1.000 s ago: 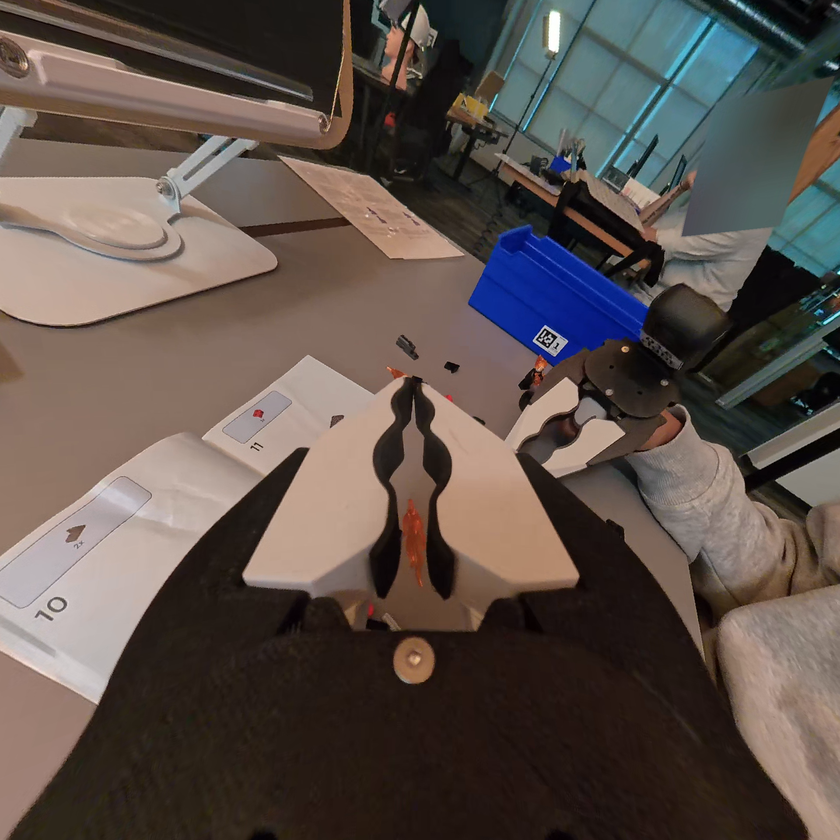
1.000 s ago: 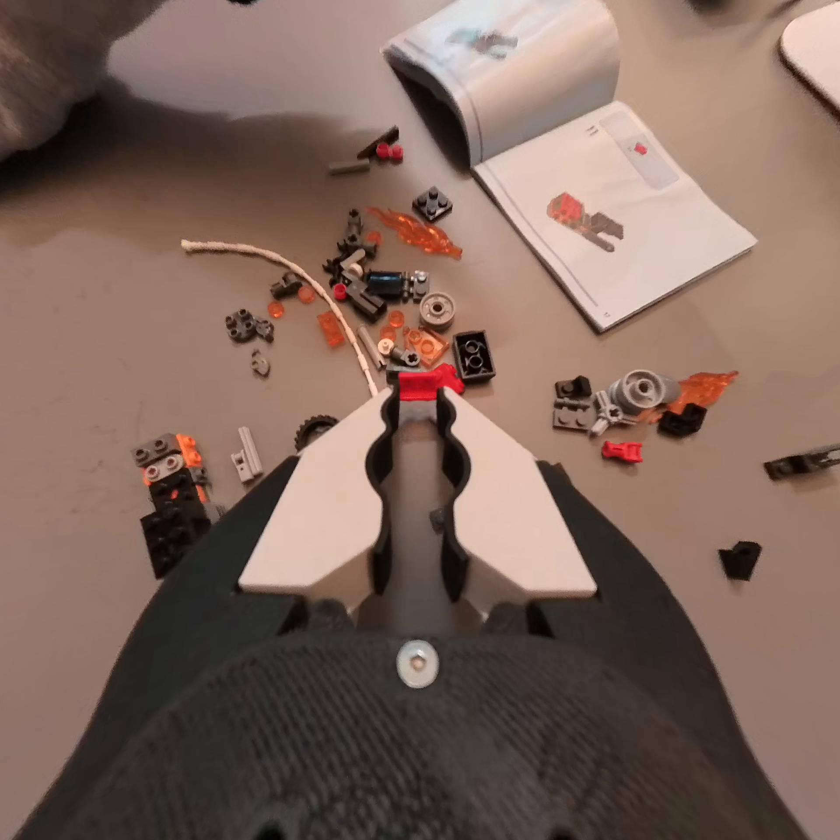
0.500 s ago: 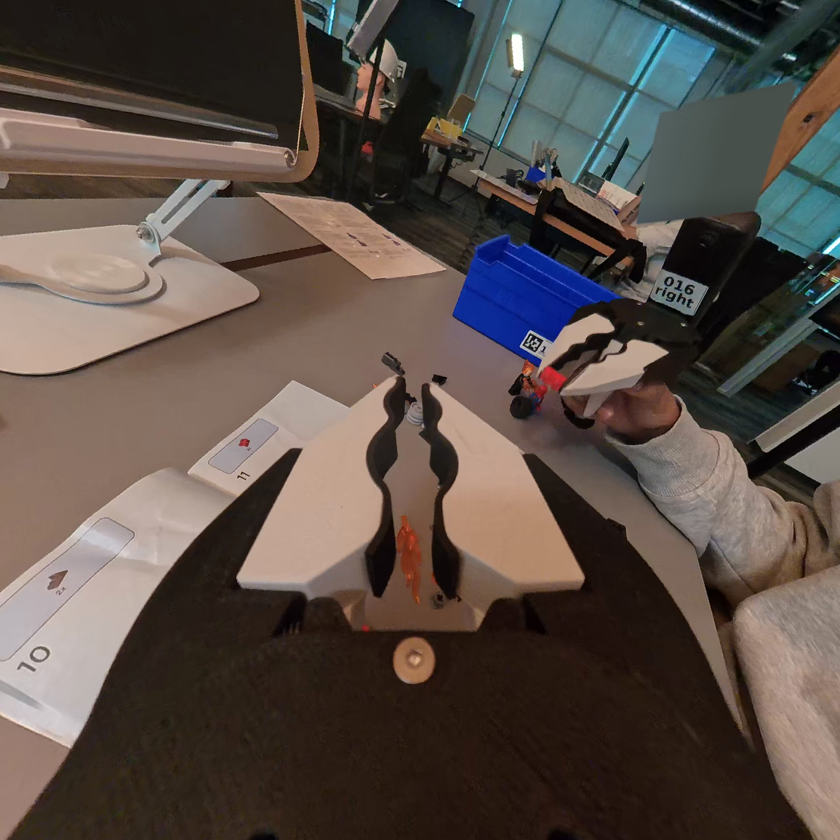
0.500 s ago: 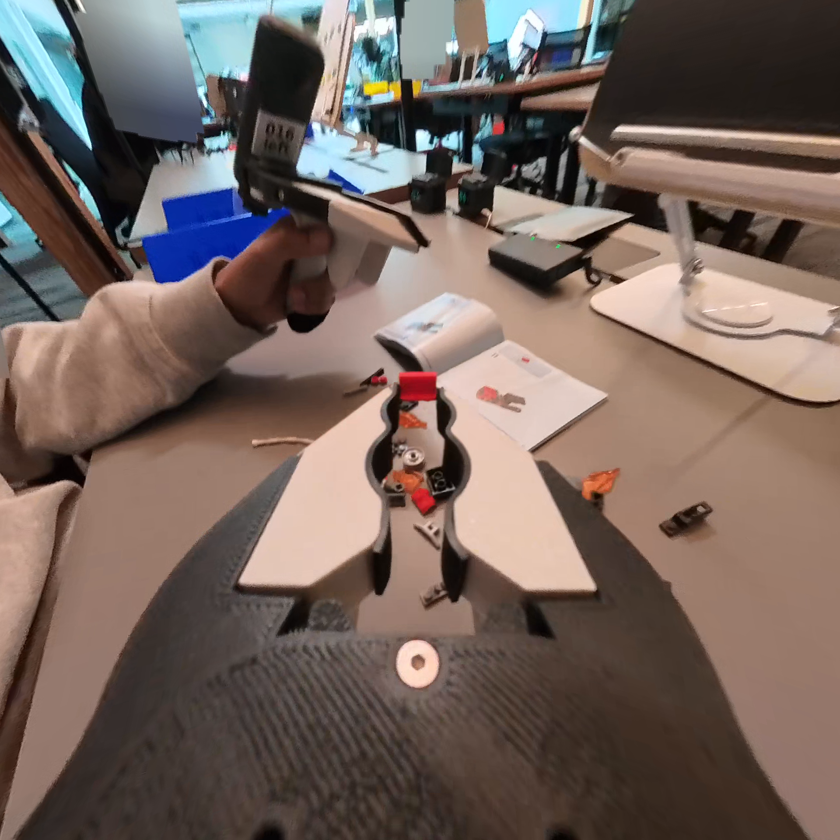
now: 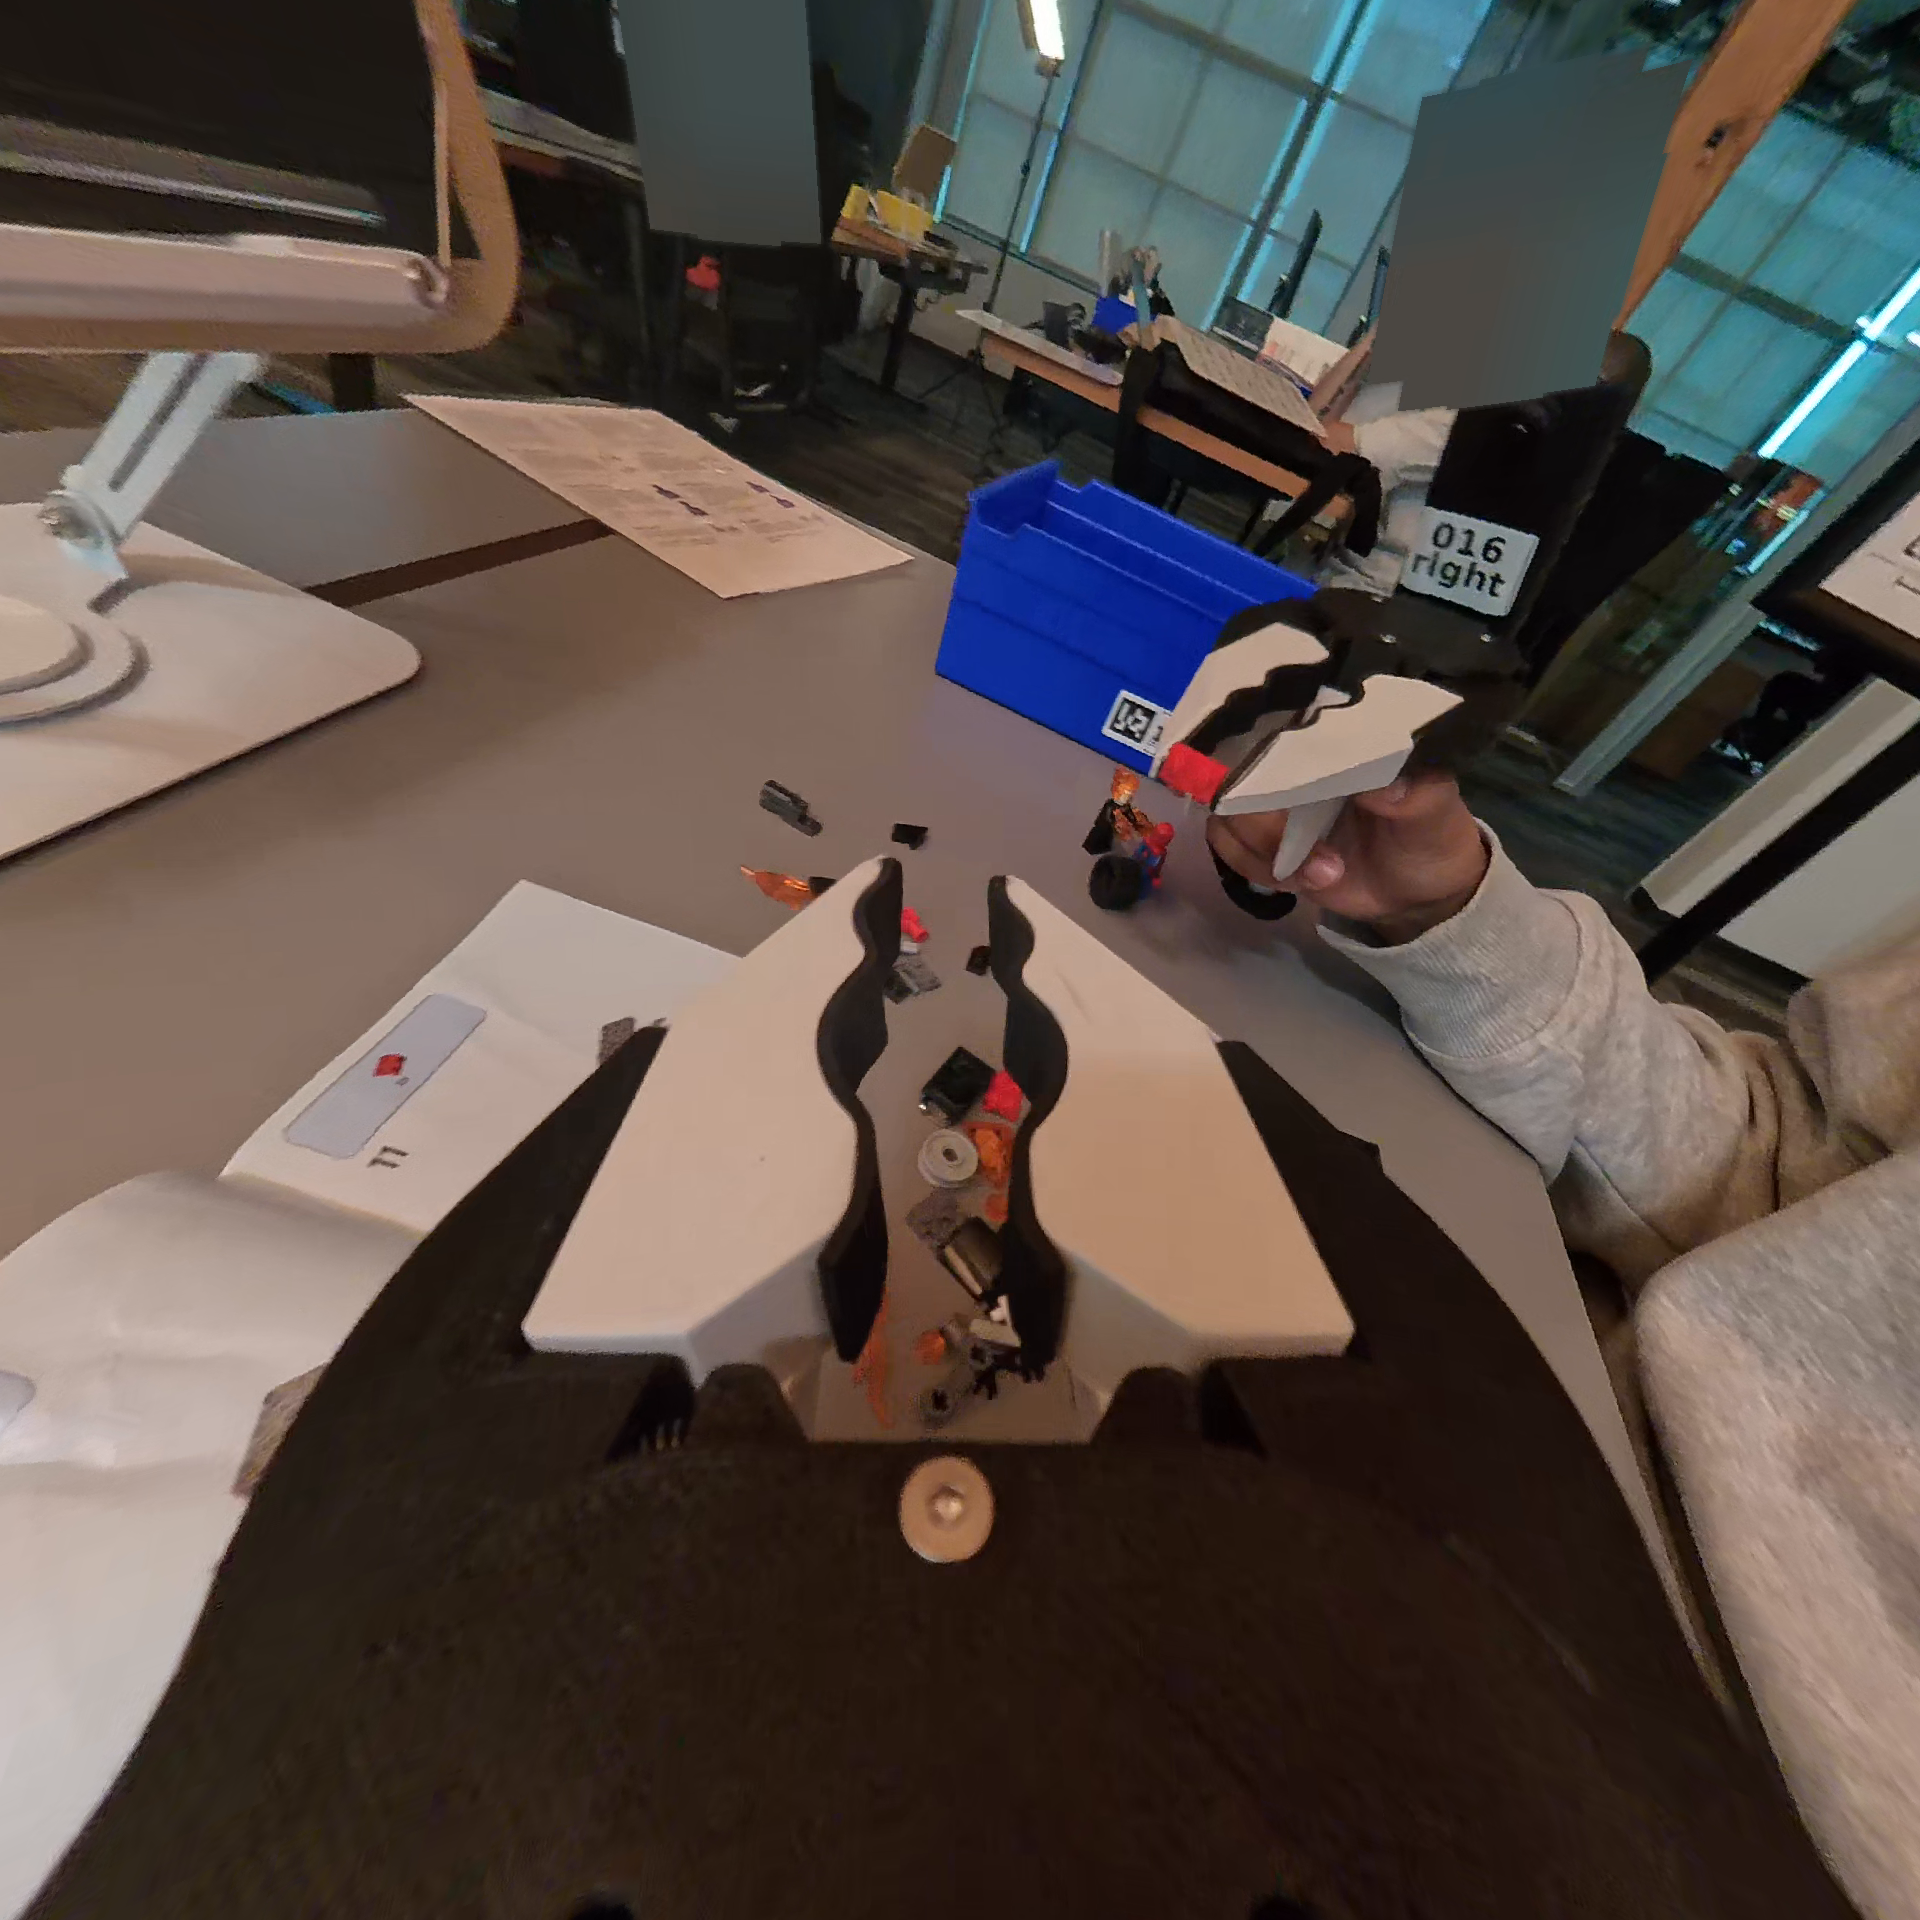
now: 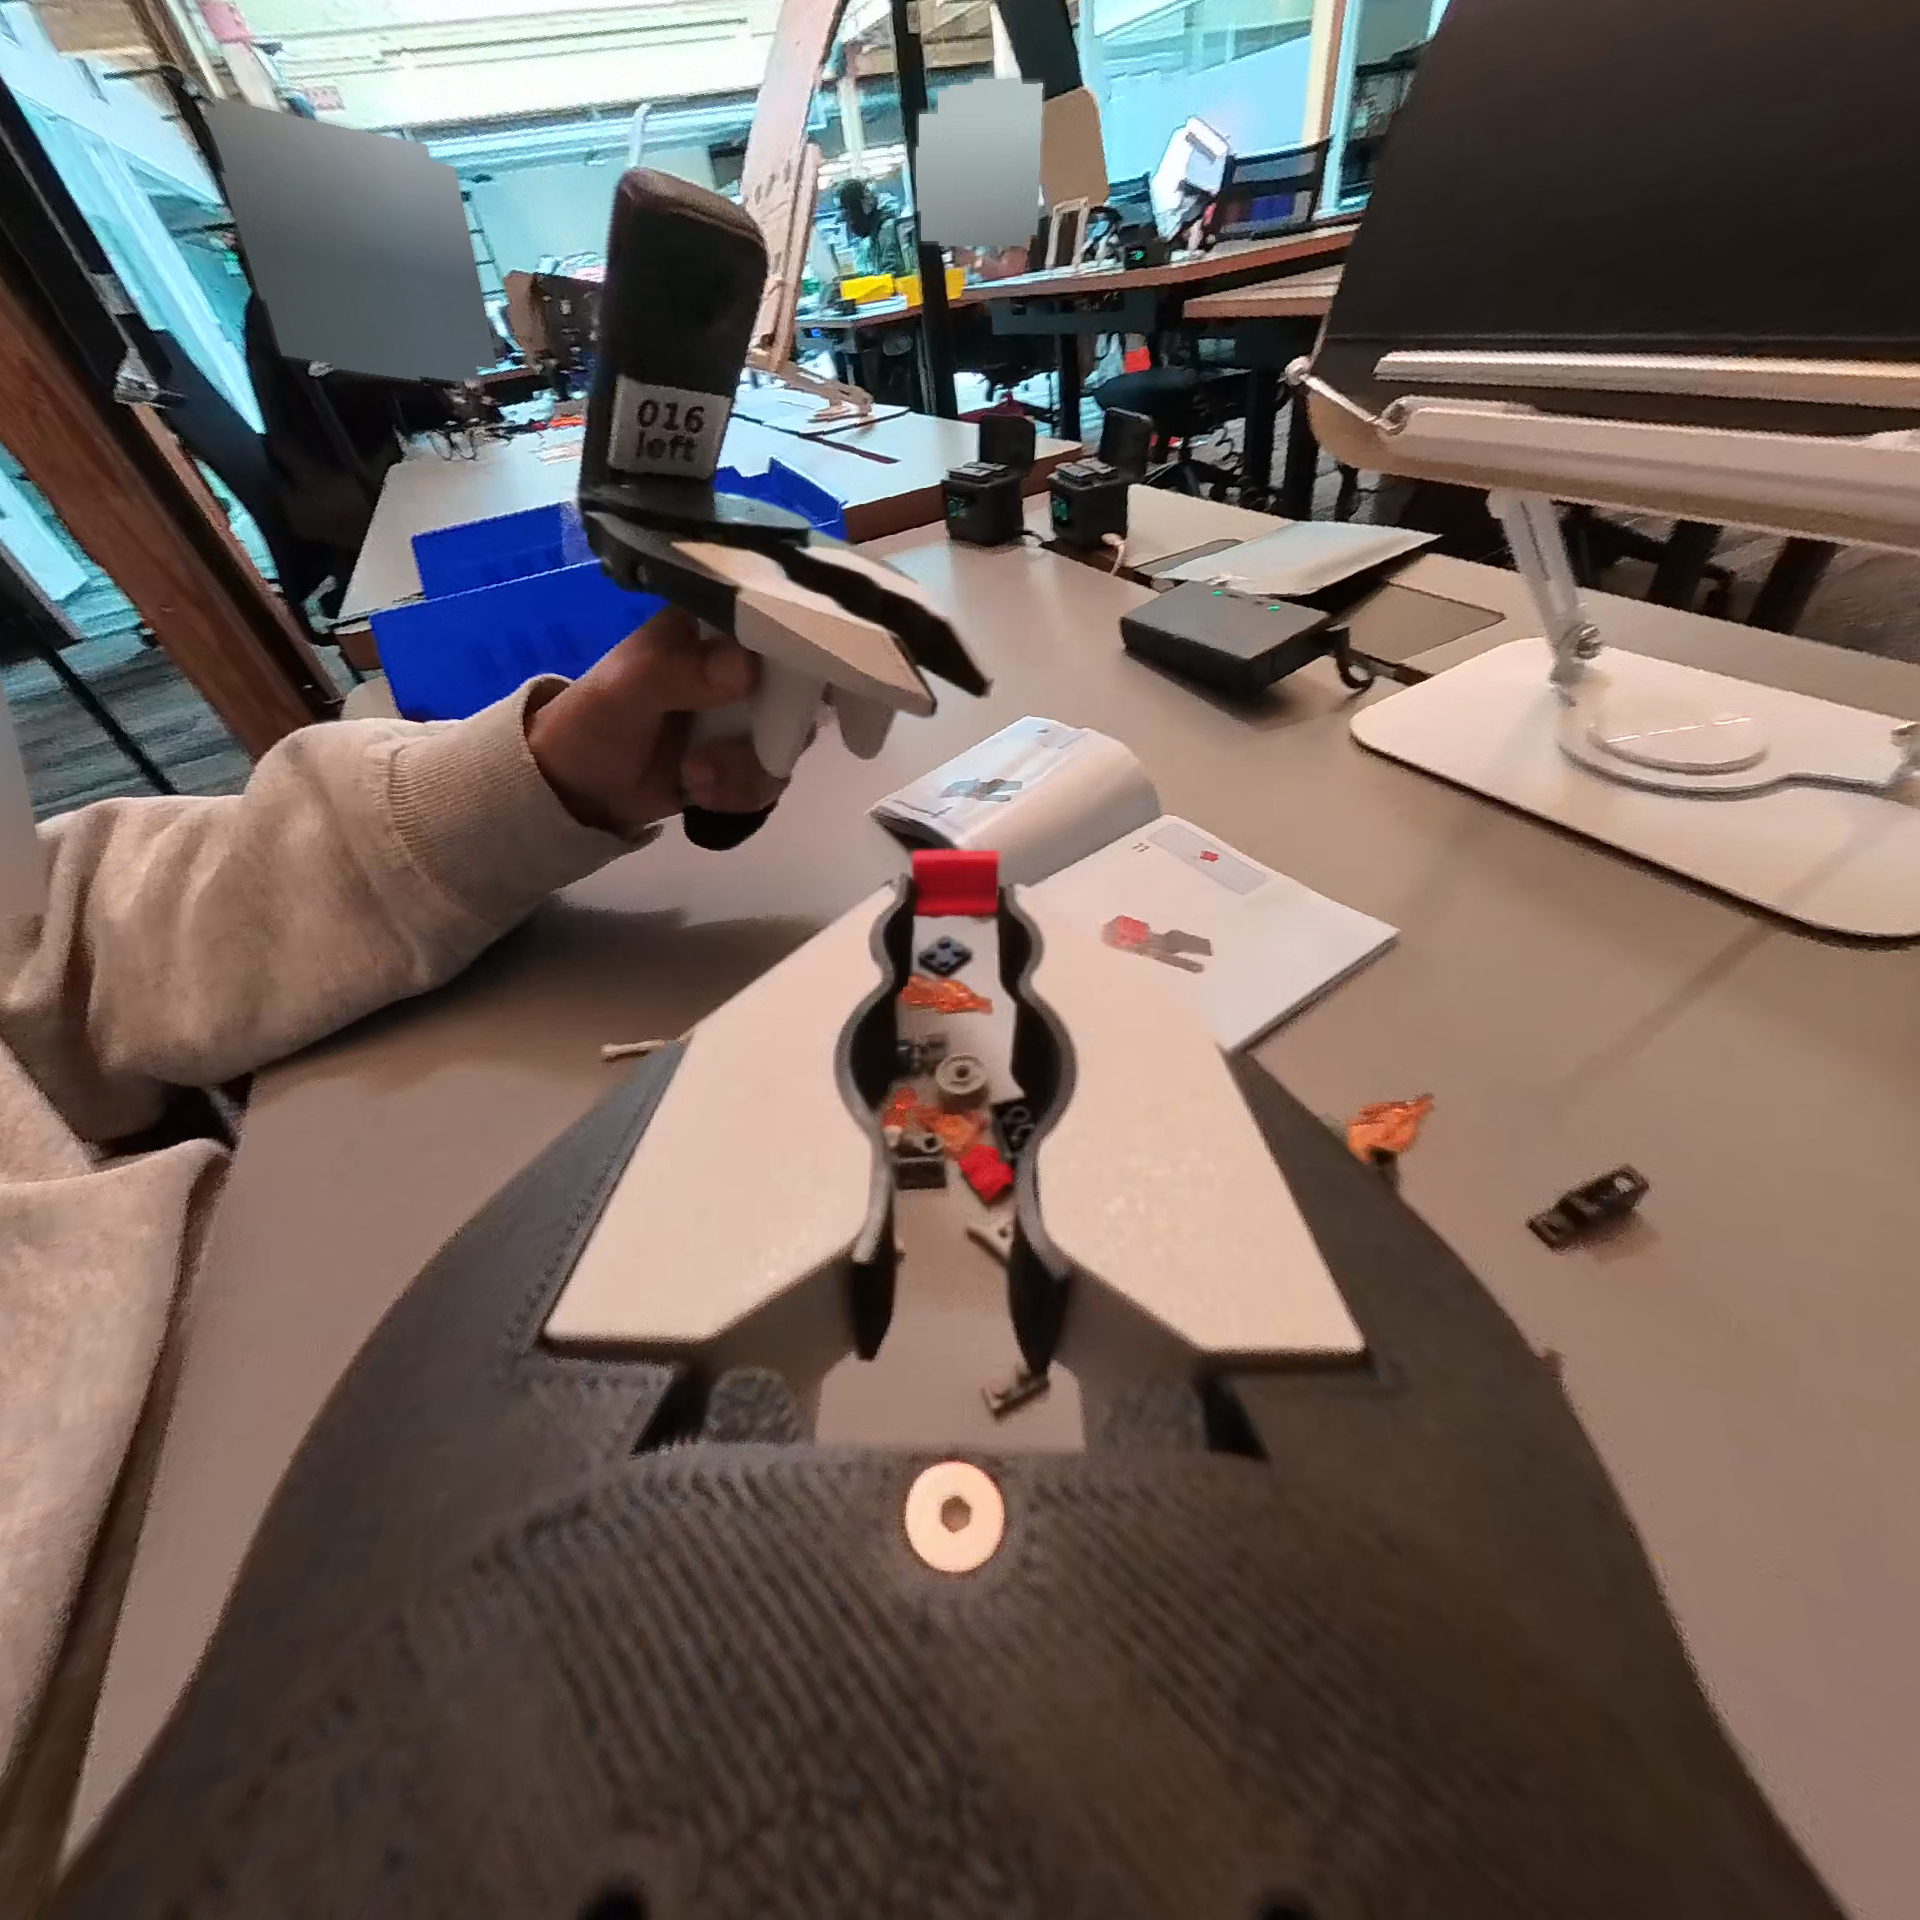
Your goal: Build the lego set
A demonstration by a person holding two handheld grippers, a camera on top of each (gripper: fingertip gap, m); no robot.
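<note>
My right gripper (image 6: pixel 954 894) is shut on a small red lego piece (image 6: pixel 954 878) and holds it above the table. It also shows in the left wrist view (image 5: pixel 1207 767), with the red piece (image 5: pixel 1188 772) at its tips. My left gripper (image 5: pixel 943 883) is open and empty, held in the air; in the right wrist view it (image 6: pixel 951 694) is to the upper left of the red piece. A pile of loose grey, black, red and orange pieces (image 5: pixel 961 1153) (image 6: pixel 951 1091) lies on the table under both grippers.
An open instruction booklet (image 5: pixel 436 1060) (image 6: pixel 1247 935) lies beside the pile. Small minifigures (image 5: pixel 1127 831) stand near a blue bin (image 5: pixel 1081 613). A white laptop stand (image 6: pixel 1662 779) and a black box (image 6: pixel 1226 634) are at the back. An orange flame piece (image 6: pixel 1387 1122) and a black piece (image 6: pixel 1588 1205) lie apart. The tips of one gripper are about 9 cm away from the tips of the other.
My right gripper has lifted the red piece off the table and tilted up from pointing down at the pile. My left gripper's jaws have opened wider.
</note>
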